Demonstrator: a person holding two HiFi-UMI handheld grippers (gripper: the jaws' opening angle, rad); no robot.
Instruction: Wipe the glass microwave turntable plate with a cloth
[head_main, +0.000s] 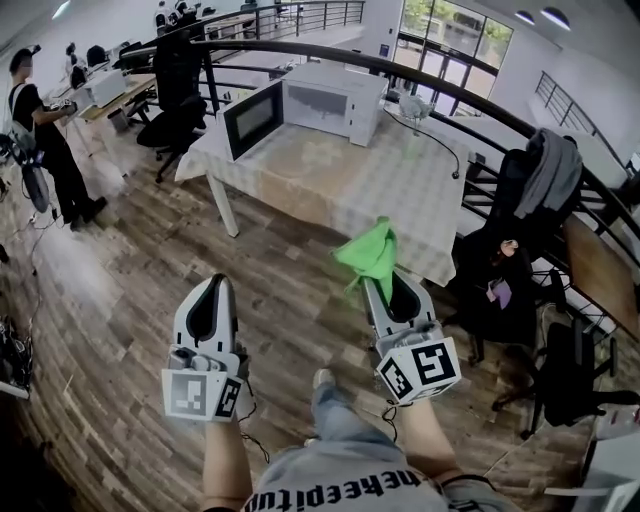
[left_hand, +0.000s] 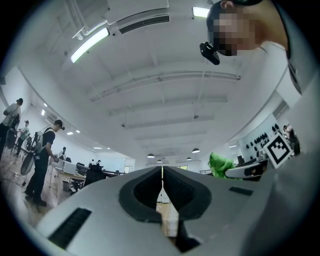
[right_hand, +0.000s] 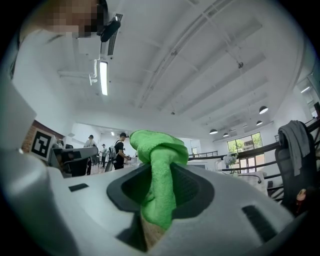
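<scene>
Turntable plate: not made out in any view. The microwave (head_main: 340, 98) stands at the far end of the tabletop (head_main: 345, 185) with its door (head_main: 252, 118) swung open to the left. The cavity is seen too small and at too shallow an angle to show what lies inside. A small object (head_main: 415, 108) on the tabletop to the right of the microwave is too blurred to identify. The person is cut off at the lower edge of the head view; only forearms, a trouser leg and a shoe show. Cloth (head_main: 370, 254): green, pinched between the fingers of the right gripper (head_main: 383, 287). It is held in the air above the wooden floor (head_main: 130, 260), near the tabletop's near edge and well apart from the microwave. In the right gripper view the cloth (right_hand: 159, 150) has its long axis along the fingers (right_hand: 192, 187). A bunched, folded end stands out past the fingertips and points toward the tabletop, and the rest trails back between them toward the gripper body. Its lower end is hidden in the gap there. Left gripper (head_main: 214, 284): fingers (left_hand: 145, 192) pressed together with nothing between them. It is held over the floor beside the right gripper, and both point forward toward the tabletop.
</scene>
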